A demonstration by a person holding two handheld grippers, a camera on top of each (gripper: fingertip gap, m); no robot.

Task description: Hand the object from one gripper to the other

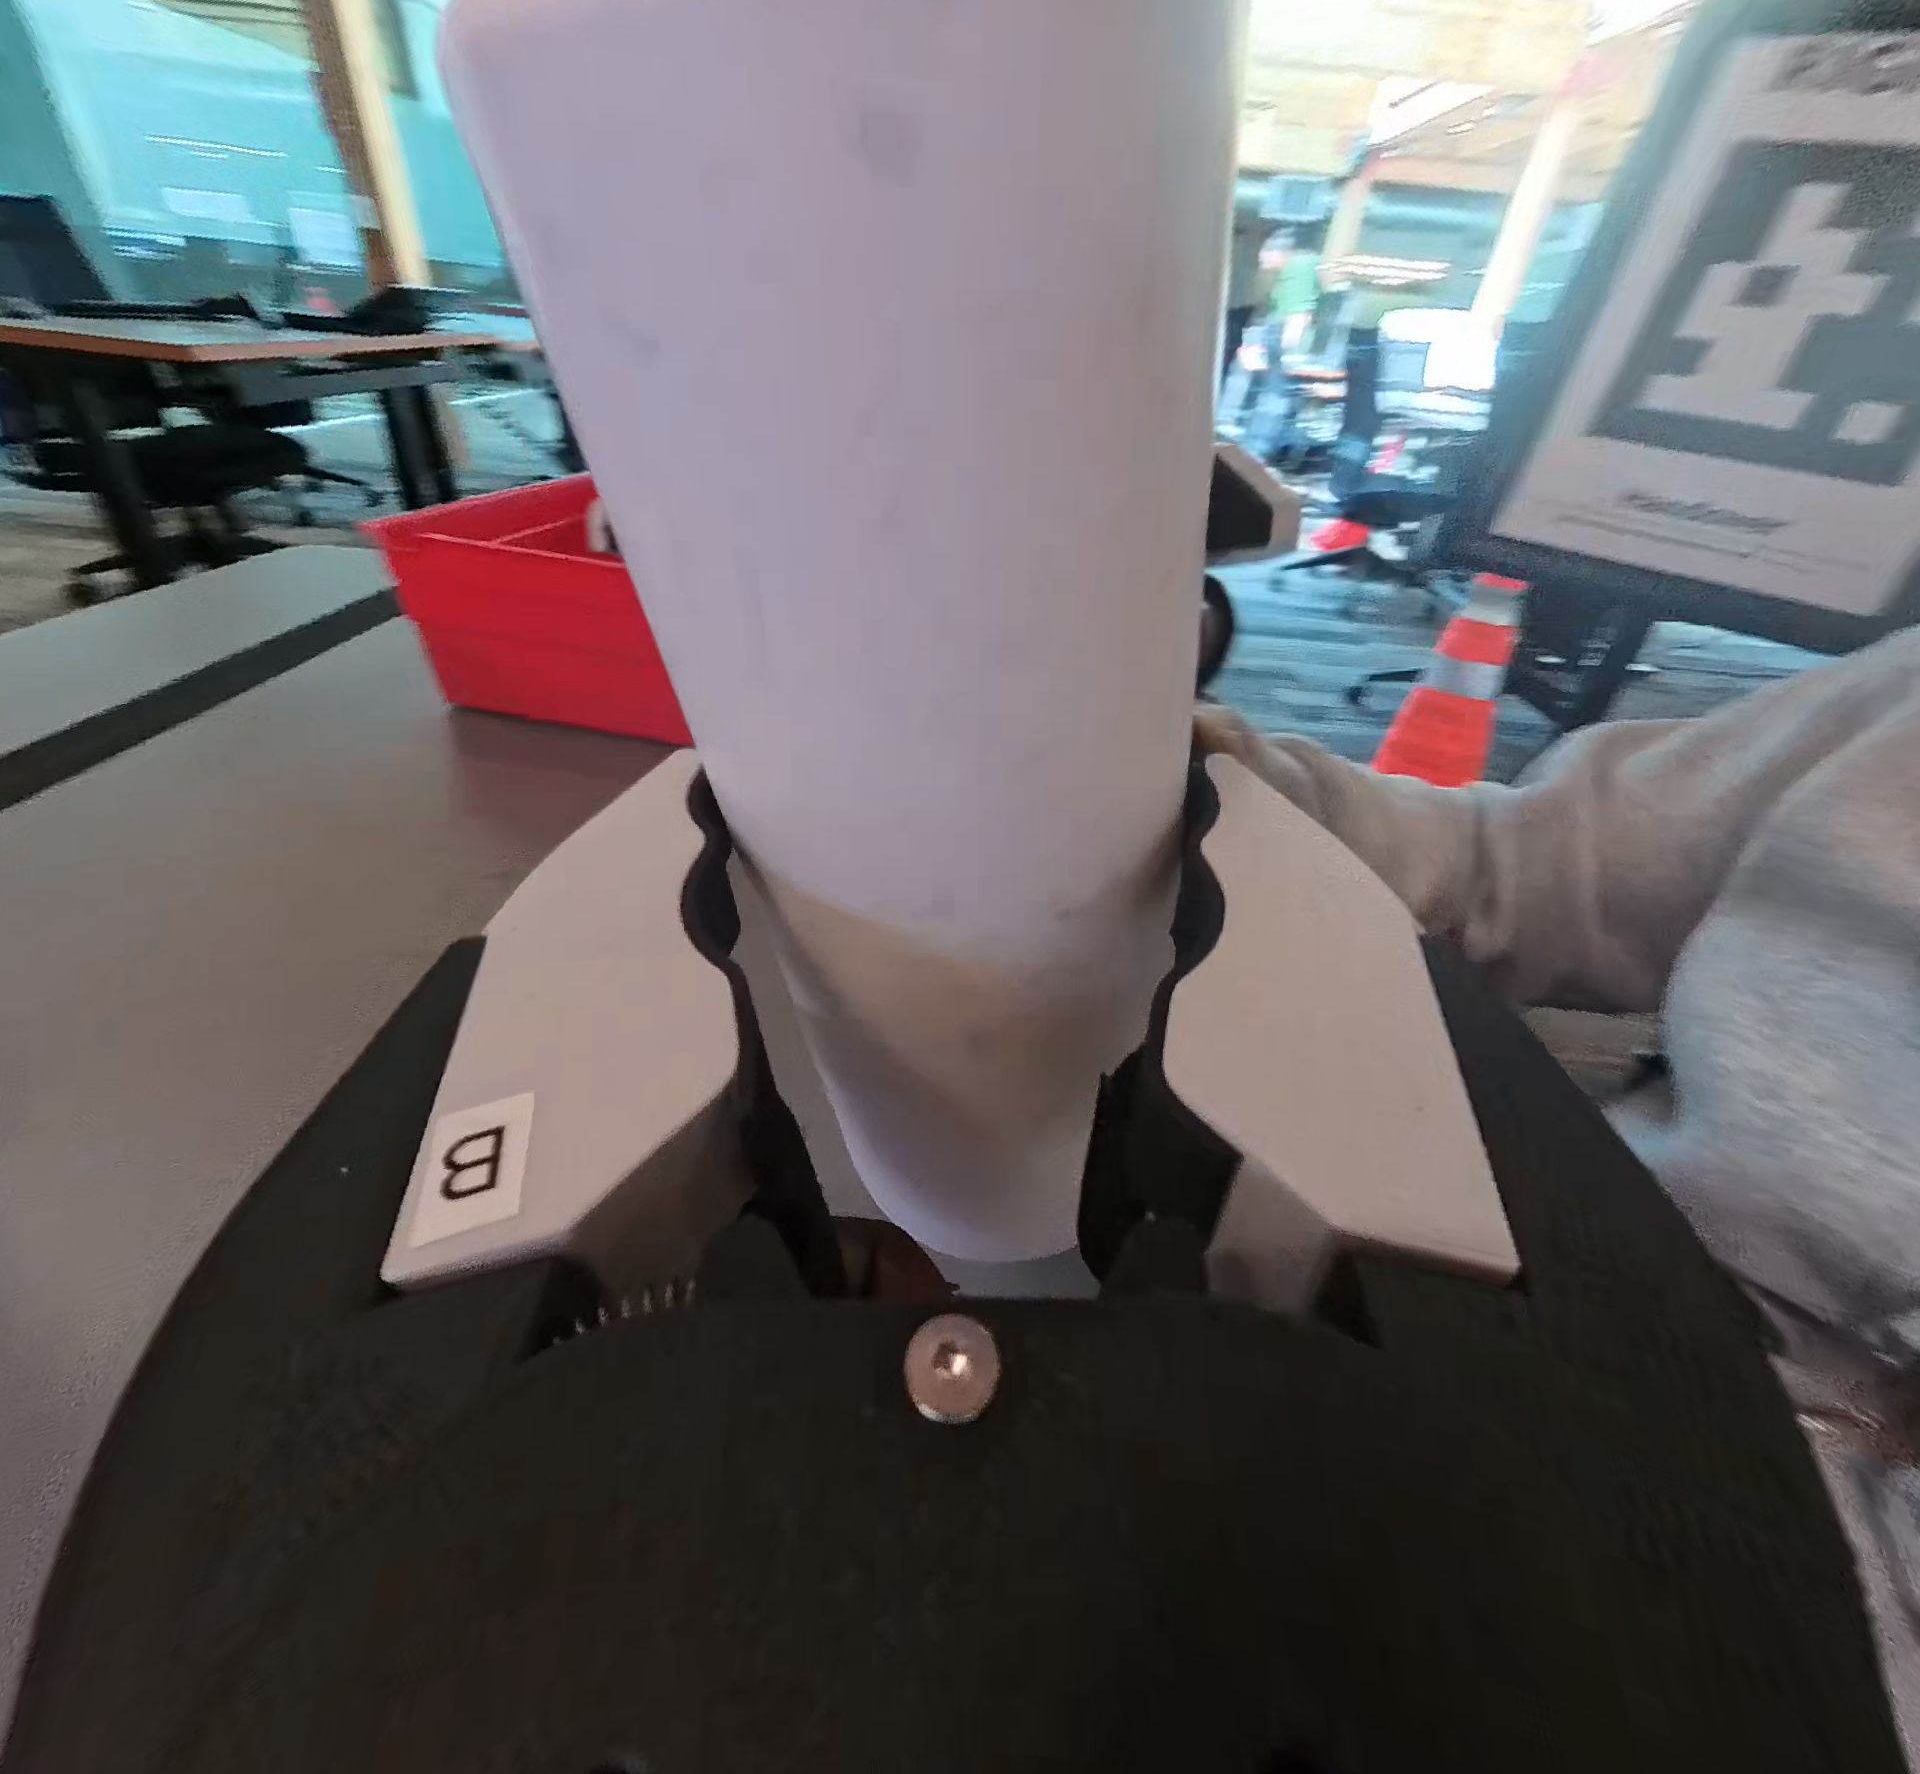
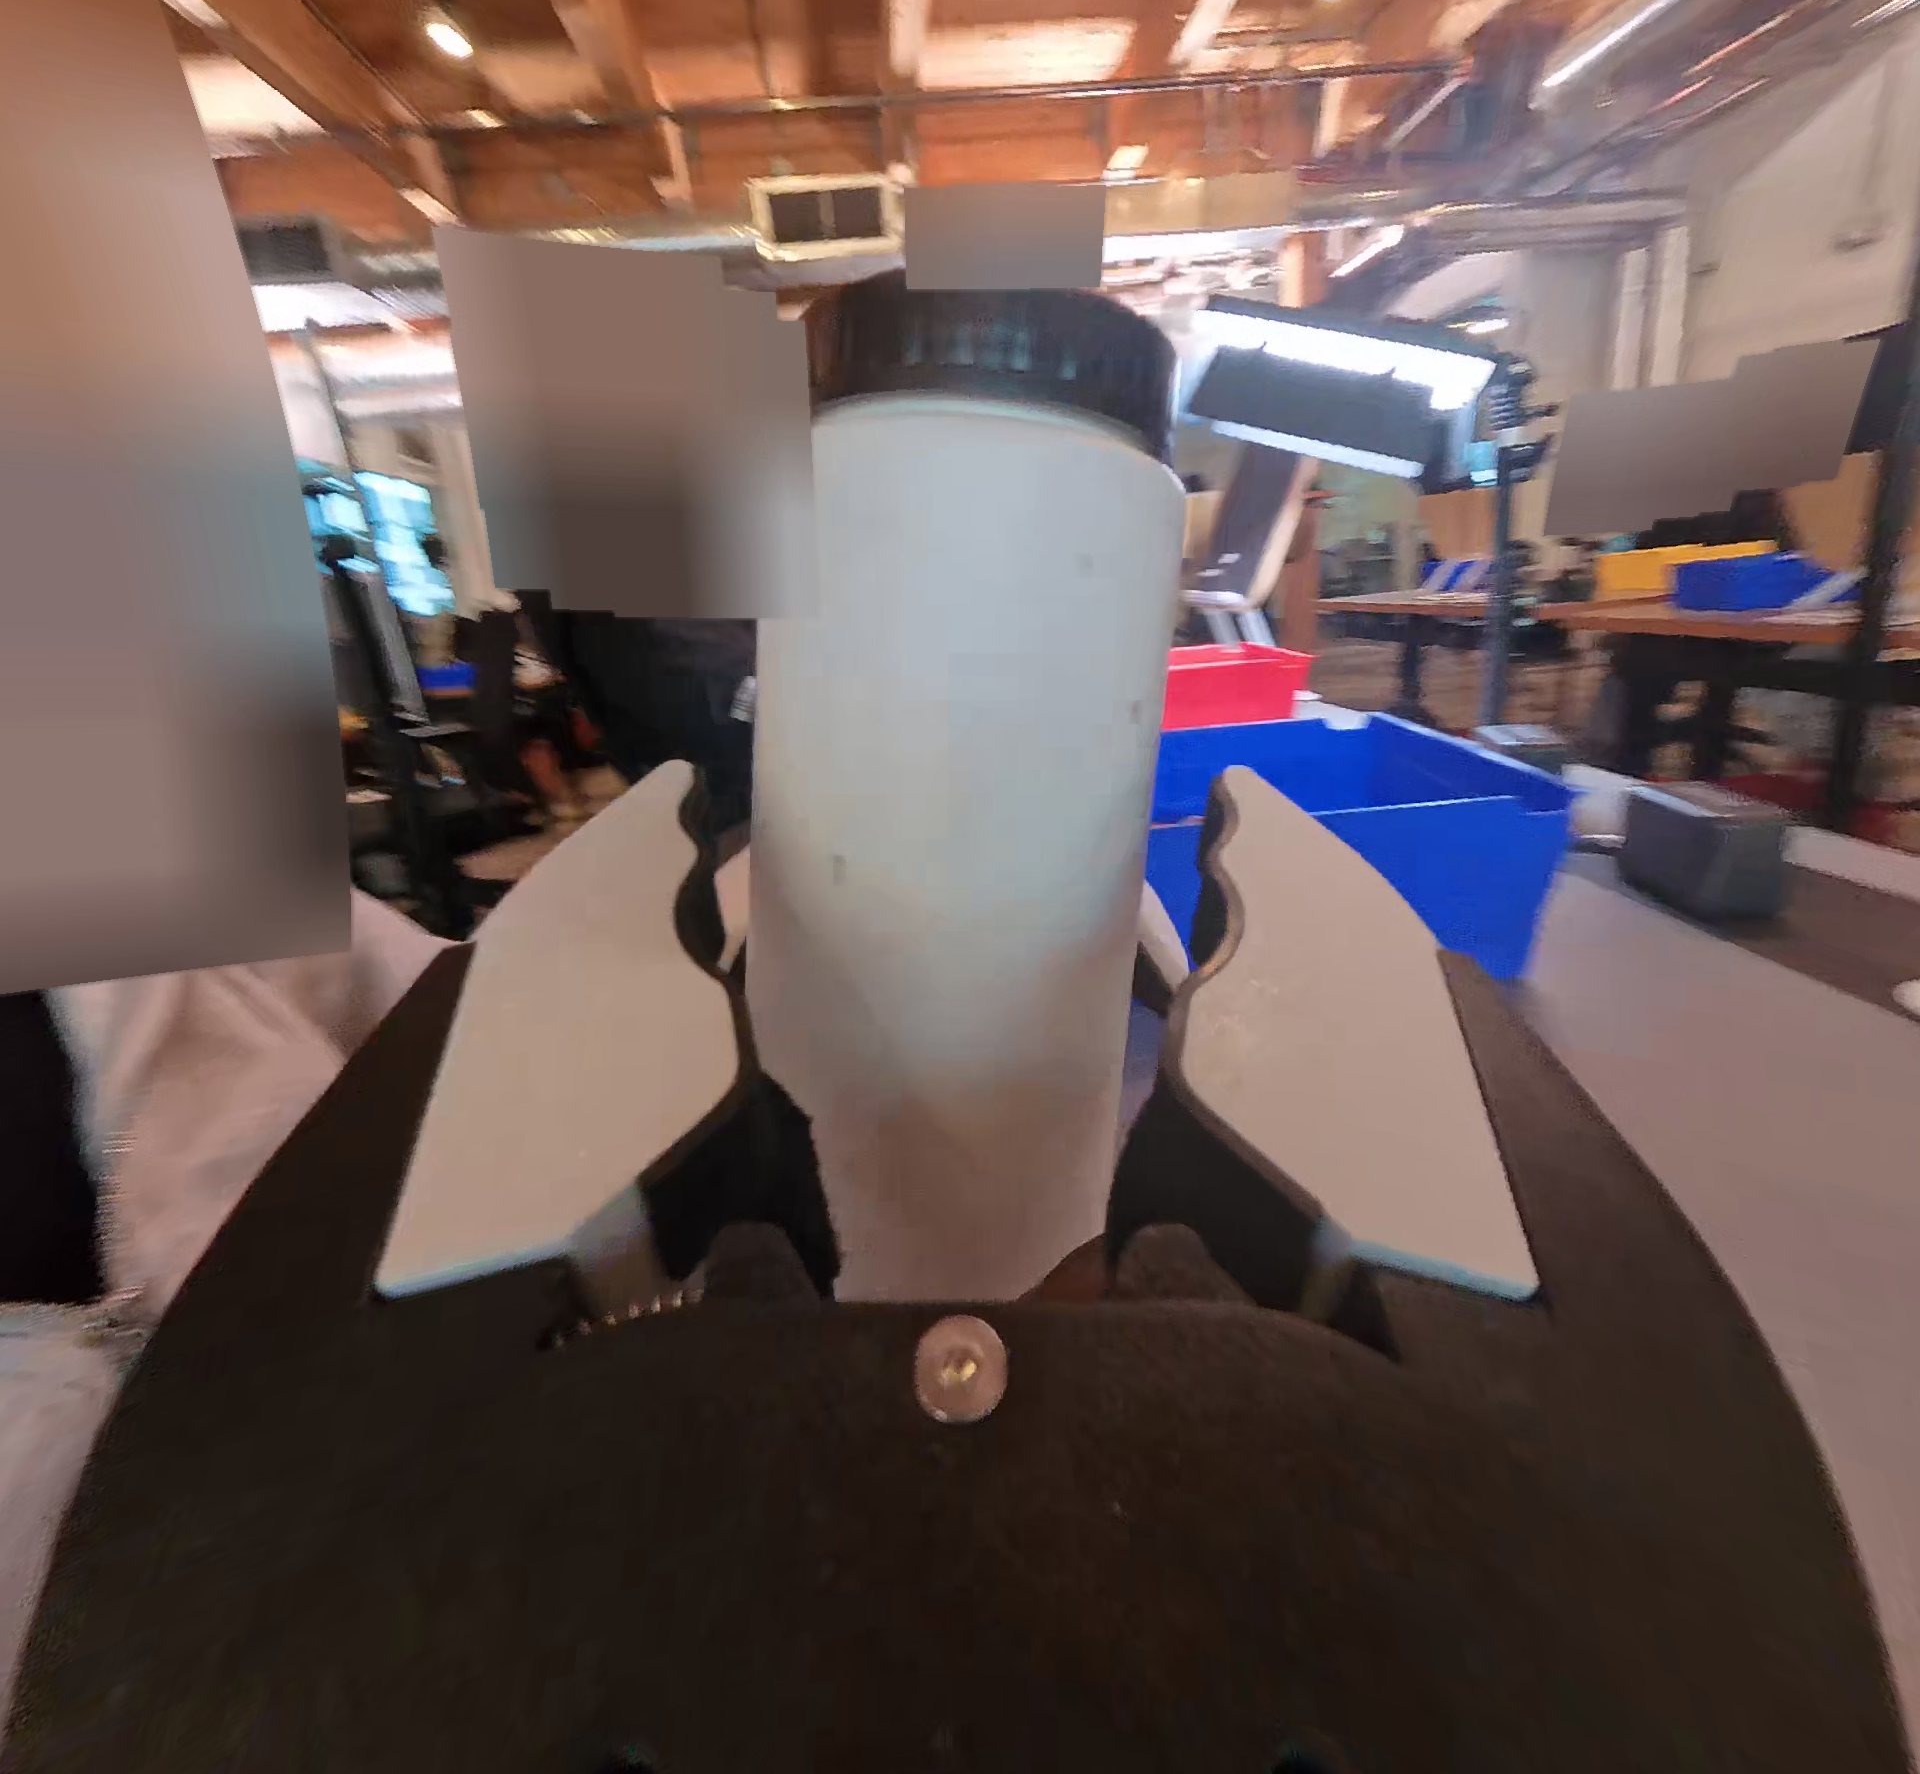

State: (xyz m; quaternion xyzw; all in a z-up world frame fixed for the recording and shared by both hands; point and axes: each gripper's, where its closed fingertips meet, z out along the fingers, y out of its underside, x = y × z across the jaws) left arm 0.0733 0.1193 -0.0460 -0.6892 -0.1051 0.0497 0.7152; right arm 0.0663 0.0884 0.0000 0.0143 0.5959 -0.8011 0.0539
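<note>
Bottle (image 1: 883,477) between left gripper (image 1: 951,851) fingers, red bin (image 1: 540,623) behind.

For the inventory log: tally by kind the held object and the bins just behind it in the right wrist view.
Bottle: 1
Bins: 2, the blue bin and the red bin
Total: 3
</note>
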